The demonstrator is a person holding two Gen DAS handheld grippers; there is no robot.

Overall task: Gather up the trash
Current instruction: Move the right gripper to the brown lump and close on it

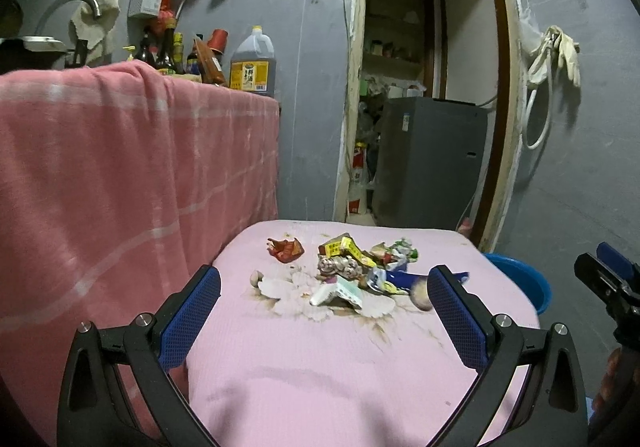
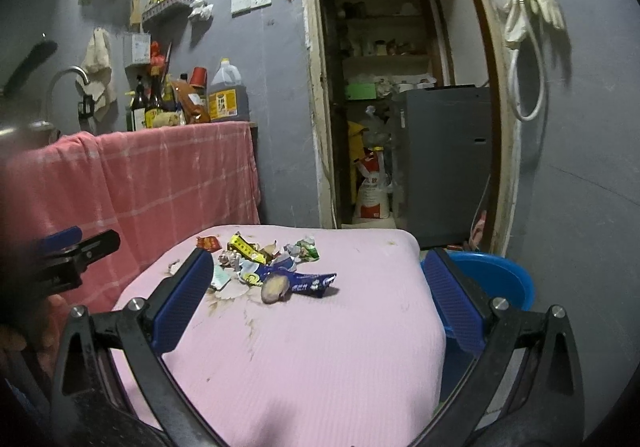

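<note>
A heap of trash [image 1: 352, 267] lies on a pink cloth-covered table [image 1: 320, 367]: a red wrapper [image 1: 285, 248], yellow packets [image 1: 344, 247], a white box [image 1: 338, 293], a blue wrapper [image 2: 304, 281] and a brown nut shell [image 2: 275, 288]. My left gripper [image 1: 326, 299] is open and empty, just short of the heap. My right gripper [image 2: 320, 279] is open and empty, with the blue wrapper and shell between its fingers' line of sight. A blue basin [image 2: 492, 277] stands beside the table's right side, also in the left wrist view [image 1: 520, 279].
A pink checked cloth [image 1: 120, 175] hangs over a counter on the left, with bottles and an oil jug [image 1: 253, 63] on top. A doorway with a grey appliance [image 1: 432, 163] lies behind the table. Gloves and a hose [image 2: 528, 27] hang on the right wall.
</note>
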